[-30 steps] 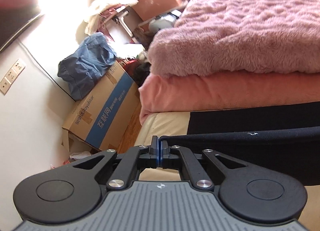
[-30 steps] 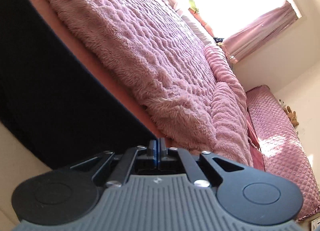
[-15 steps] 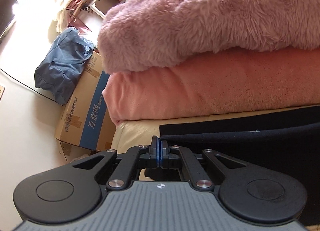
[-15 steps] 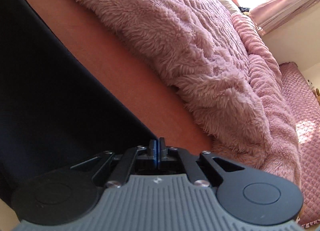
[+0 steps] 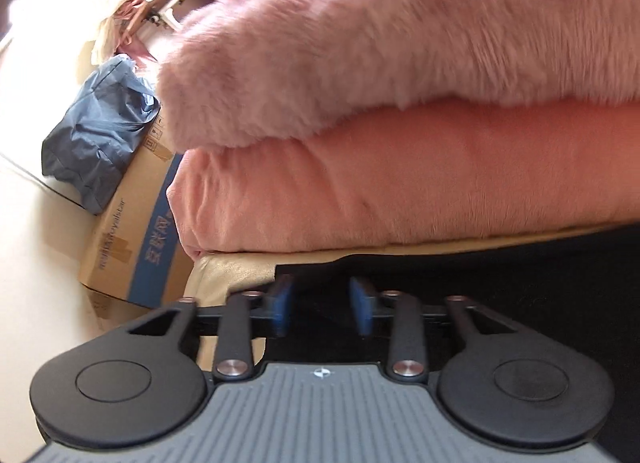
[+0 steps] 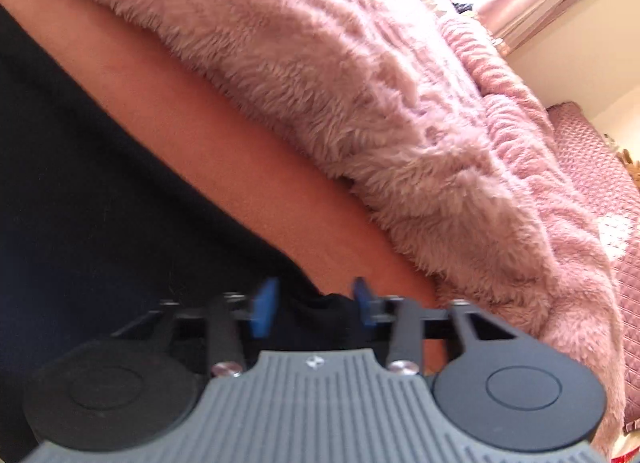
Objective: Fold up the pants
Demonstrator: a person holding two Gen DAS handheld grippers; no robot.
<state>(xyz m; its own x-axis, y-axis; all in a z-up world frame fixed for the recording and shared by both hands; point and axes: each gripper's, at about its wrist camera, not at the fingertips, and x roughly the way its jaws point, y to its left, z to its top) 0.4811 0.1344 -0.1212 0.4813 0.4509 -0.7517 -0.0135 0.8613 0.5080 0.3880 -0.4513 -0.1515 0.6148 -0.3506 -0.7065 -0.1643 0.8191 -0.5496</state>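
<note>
The black pants (image 5: 500, 275) lie flat on the bed, their corner just under my left gripper (image 5: 322, 309). The left gripper is open, its blue pads apart over the pants' edge, holding nothing. In the right wrist view the pants (image 6: 100, 203) fill the left side. My right gripper (image 6: 312, 305) is open too, with the pants' other corner lying loose between its blue pads.
A salmon blanket (image 5: 400, 183) with a fluffy pink blanket (image 5: 400, 35) on top lies right beyond the pants; both show in the right wrist view (image 6: 360, 83). A cardboard box (image 5: 132, 231) and a blue bag (image 5: 96, 135) stand beside the bed at left.
Both grippers were shut on the pants' edge and have opened, letting it go. Both moved forward and down, closer to the blankets.
</note>
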